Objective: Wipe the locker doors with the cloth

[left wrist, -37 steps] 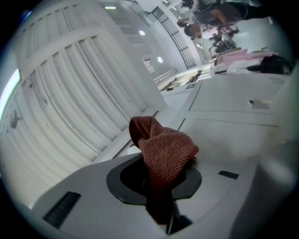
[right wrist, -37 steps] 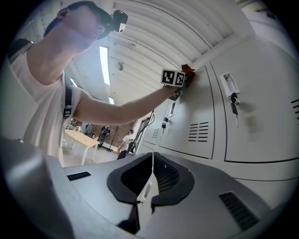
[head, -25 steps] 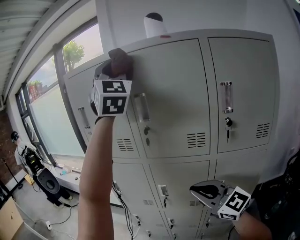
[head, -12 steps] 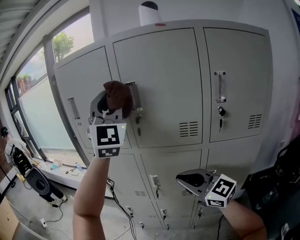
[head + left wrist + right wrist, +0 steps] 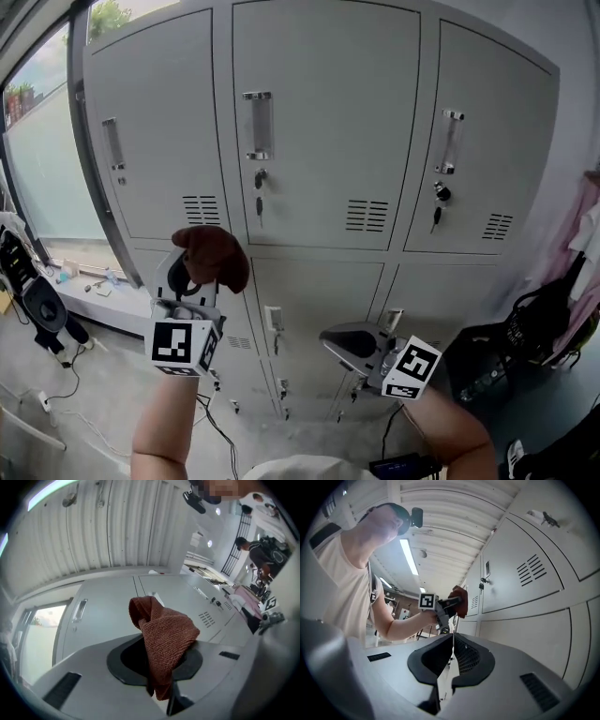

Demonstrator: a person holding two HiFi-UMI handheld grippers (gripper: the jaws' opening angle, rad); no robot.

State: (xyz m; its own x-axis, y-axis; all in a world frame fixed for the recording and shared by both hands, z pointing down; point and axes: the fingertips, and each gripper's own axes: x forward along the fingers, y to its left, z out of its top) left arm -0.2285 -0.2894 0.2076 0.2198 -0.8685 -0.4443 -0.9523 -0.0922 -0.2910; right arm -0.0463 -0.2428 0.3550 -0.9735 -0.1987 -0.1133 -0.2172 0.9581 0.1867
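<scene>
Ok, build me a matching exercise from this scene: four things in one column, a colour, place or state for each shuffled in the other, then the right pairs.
Things:
1. cloth
2. right gripper
3. window
4. locker doors

Descriptions:
a. pale grey, closed
b. shut, nothing in it
c. far left in the head view
d. brown, clamped in the left gripper

Pairs: 1-d, 2-b, 3-c, 4-a

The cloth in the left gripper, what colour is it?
Reddish brown cloth, clearest in the left gripper view.
</scene>
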